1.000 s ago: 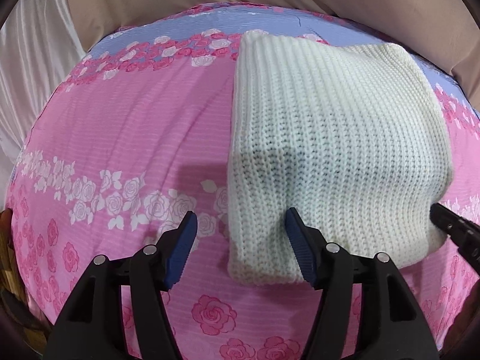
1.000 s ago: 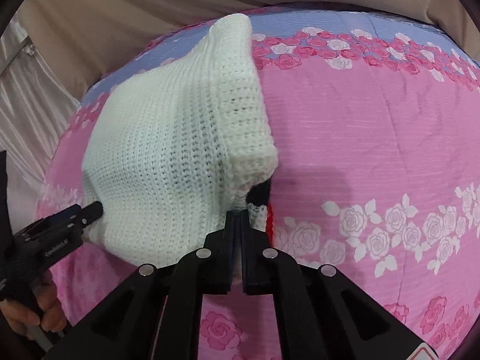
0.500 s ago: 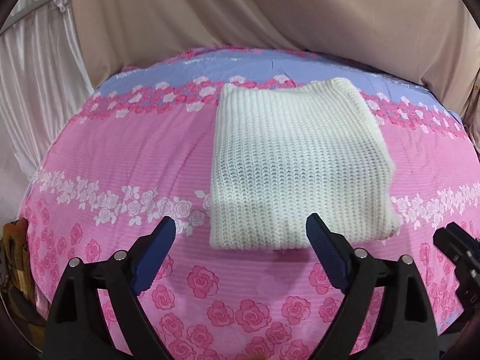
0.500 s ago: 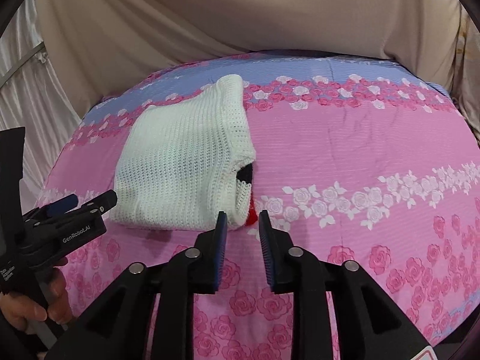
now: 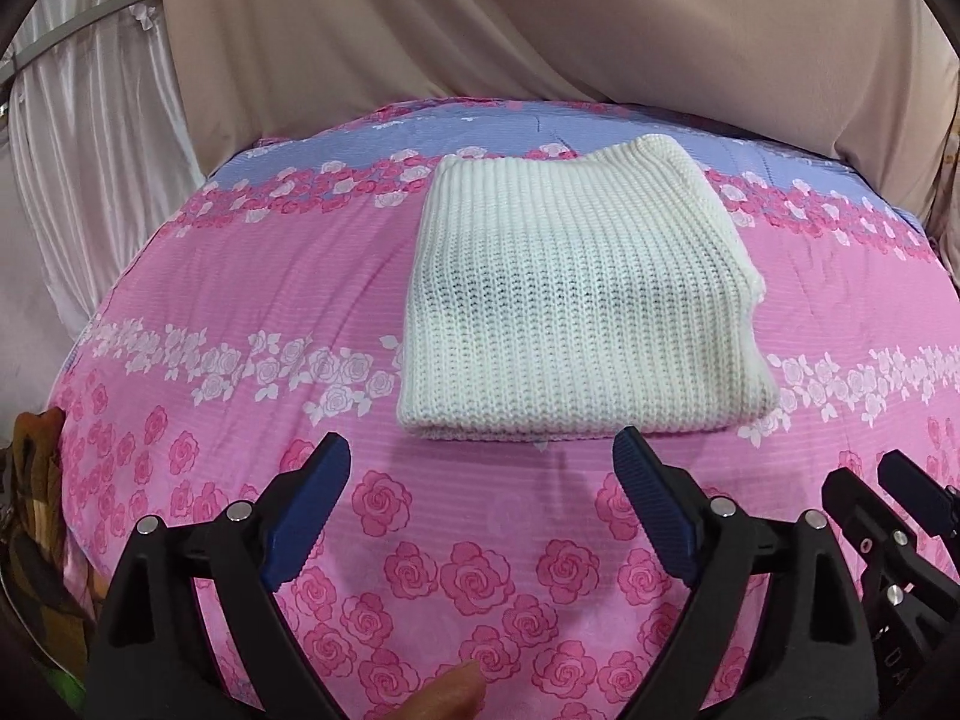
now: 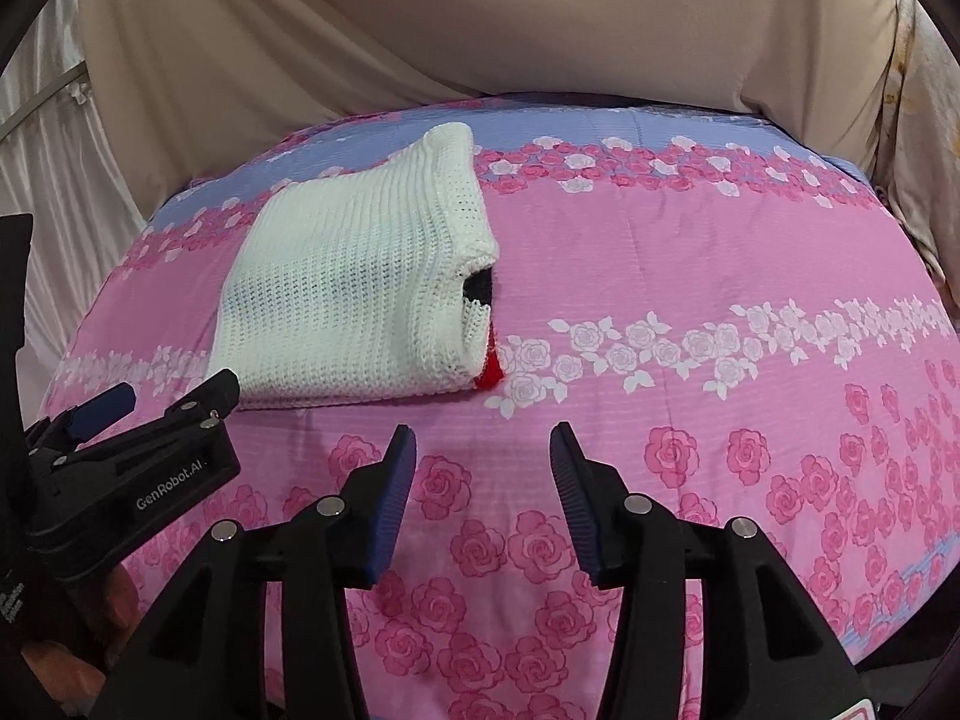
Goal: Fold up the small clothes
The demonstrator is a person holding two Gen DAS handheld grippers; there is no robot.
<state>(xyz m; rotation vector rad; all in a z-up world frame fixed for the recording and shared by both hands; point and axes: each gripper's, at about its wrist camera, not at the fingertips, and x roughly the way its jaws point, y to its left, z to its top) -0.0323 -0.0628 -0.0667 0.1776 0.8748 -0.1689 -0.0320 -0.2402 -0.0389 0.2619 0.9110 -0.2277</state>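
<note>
Both tools, left tool (image 5: pixel 480 504) and right tool (image 6: pixel 483 498), hang spread apart just short of the folded sweater (image 5: pixel 576 312).

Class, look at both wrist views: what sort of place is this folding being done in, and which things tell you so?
Probably a bedroom or a home-style set: a pink rose-print bedsheet covers a bed-like surface, beige drapes hang behind it, and a folded white knit sweater lies on top.
</note>
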